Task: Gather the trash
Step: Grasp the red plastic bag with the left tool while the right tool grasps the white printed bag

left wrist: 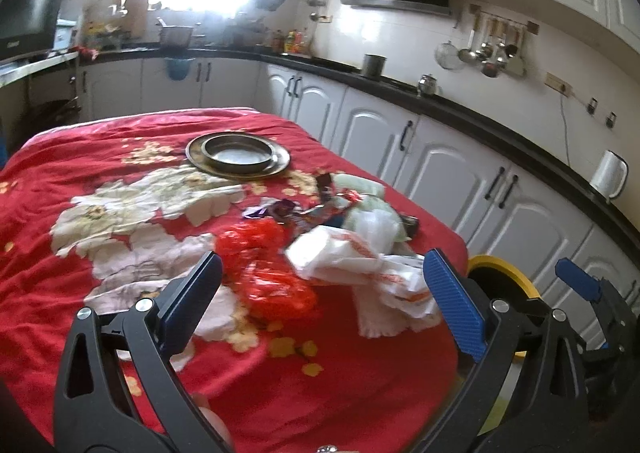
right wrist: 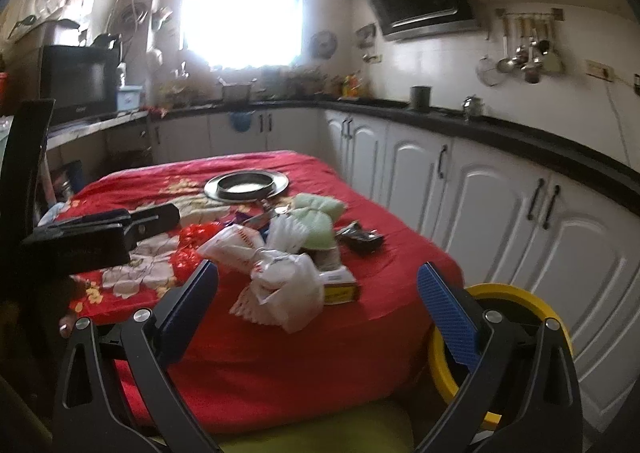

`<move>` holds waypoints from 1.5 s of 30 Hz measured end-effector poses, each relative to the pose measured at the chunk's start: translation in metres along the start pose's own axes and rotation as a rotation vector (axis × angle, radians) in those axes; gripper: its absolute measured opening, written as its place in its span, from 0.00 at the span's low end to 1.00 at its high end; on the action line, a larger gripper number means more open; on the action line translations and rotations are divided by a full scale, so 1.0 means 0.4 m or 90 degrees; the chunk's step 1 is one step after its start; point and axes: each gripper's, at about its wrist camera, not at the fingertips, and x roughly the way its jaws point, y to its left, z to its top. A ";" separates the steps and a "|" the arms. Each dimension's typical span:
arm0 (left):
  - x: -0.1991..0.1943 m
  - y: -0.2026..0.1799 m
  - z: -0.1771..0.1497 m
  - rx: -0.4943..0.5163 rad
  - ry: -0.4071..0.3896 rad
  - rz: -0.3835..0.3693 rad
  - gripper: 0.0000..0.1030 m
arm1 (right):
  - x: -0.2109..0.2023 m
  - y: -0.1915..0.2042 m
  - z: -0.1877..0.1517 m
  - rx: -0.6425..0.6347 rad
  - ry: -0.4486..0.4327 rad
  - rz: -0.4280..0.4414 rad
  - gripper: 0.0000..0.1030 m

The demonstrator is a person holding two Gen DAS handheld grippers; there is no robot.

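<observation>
A heap of trash lies on the red flowered tablecloth point(left wrist: 120, 285): a red plastic bag point(left wrist: 264, 269), white printed bags point(left wrist: 352, 253), green-white wrapping point(left wrist: 368, 209) and small dark wrappers point(left wrist: 280, 209). My left gripper point(left wrist: 324, 285) is open and empty, hovering just short of the red bag. In the right wrist view the white bags point(right wrist: 280, 281), a small box point(right wrist: 340, 287) and green wrapping point(right wrist: 316, 221) lie ahead of my right gripper point(right wrist: 320, 293), which is open and empty. A yellow-rimmed bin point(right wrist: 516, 301) stands right of the table; it also shows in the left wrist view point(left wrist: 500, 273).
A metal plate with a bowl point(left wrist: 238, 153) sits at the table's far side. White cabinets point(left wrist: 440, 173) under a black counter run close along the right. The left gripper's body point(right wrist: 100, 229) shows at the left of the right wrist view. A black chair point(right wrist: 24, 165) stands at the left.
</observation>
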 end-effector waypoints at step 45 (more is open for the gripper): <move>0.218 0.196 -0.065 -0.213 0.194 -0.115 0.42 | 0.258 -0.033 -0.006 -0.006 0.156 0.208 0.27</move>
